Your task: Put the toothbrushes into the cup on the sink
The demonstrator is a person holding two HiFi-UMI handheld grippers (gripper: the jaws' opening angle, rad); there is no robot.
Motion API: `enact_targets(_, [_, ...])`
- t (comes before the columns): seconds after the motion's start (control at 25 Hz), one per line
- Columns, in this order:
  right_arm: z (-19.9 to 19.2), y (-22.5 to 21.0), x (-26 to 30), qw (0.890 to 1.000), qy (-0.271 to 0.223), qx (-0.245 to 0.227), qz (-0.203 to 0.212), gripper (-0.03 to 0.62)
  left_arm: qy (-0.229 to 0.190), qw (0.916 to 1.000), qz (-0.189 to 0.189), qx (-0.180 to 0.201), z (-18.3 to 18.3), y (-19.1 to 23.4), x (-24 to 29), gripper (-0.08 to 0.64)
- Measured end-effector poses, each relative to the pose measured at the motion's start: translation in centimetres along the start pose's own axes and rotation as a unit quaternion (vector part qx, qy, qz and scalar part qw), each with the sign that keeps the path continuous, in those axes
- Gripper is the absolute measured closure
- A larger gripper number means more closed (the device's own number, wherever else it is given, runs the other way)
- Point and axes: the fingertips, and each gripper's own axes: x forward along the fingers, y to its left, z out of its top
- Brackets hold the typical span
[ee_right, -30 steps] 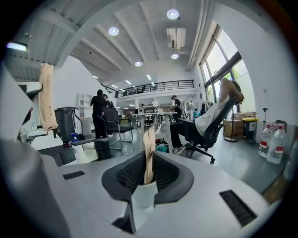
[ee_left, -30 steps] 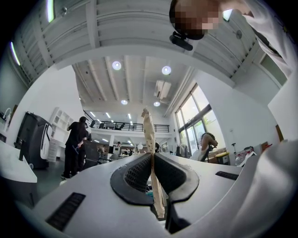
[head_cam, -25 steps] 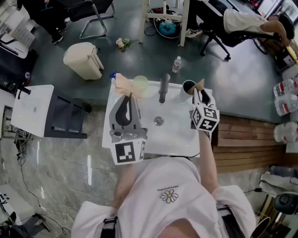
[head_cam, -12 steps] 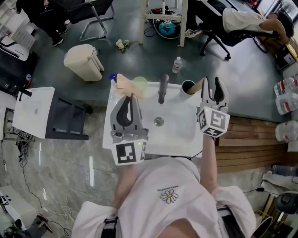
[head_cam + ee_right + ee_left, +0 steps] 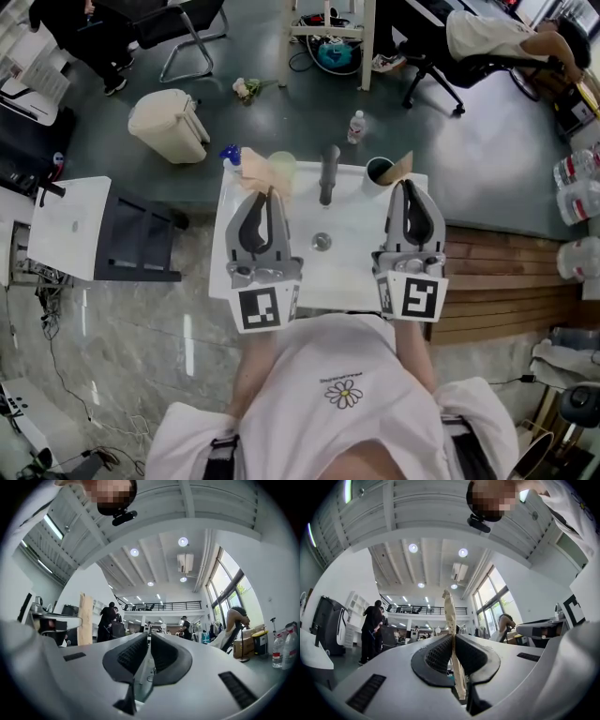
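The white sink (image 5: 361, 272) lies below me, with a dark cup (image 5: 378, 172) at its back right corner. One tan toothbrush (image 5: 403, 163) leans in that cup. My left gripper (image 5: 262, 194) hovers over the sink's left side, shut on a second bamboo toothbrush (image 5: 251, 172) that sticks out past its tips. In the left gripper view that toothbrush (image 5: 450, 616) stands upright, pinched between the pads. My right gripper (image 5: 405, 186) hangs over the sink's right edge, just short of the cup. Its jaws are closing with nothing between them (image 5: 148, 656).
A dark faucet (image 5: 328, 174) rises at the back middle, the drain (image 5: 322, 242) in the basin. A pale green round thing (image 5: 281, 169) sits at the back left. On the floor are a beige bin (image 5: 169, 122), a bottle (image 5: 356, 127) and chairs; wooden decking (image 5: 487, 281) lies to the right.
My right gripper opened at the cup, left a toothbrush standing in it, drew back toward me and closed. The left gripper has barely moved.
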Motion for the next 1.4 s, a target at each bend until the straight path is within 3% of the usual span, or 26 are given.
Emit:
enact_targets(0.24, [-1.0, 2.1, -1.1, 1.000, 0.020, 0.016, 0.014, 0.571, -0.003, 1.0000, -0.006, -0.001, 0.1, -0.1, -0.2, 0.528])
enact_targets(0.68, [-1.5, 1.8, -1.6, 0.999, 0.029, 0.024, 0.002, 0.572, -0.002, 1.0000, -0.005, -0.003, -0.5, -0.3, -0.9, 0.526])
enact_targets(0.92, [-1.2, 1.1, -1.8, 0.999, 0.029, 0.027, -0.009, 0.572, -0.018, 0.9989, -0.026, 0.035, -0.5, 0.6, 3.0, 0.528])
enact_targets(1.08, [-1.4, 0.6, -2.4, 0.999, 0.037, 0.021, -0.018, 0.572, 0.003, 0.9985, -0.020, 0.050, -3.2, 2.3, 6.0, 0.528])
enact_targets(1.4, [-1.6, -1.5, -4.5, 0.996, 0.057, 0.001, -0.064, 0.572, 0.054, 0.9976, -0.011, 0.042, -10.9, 4.5, 8.3, 0.528])
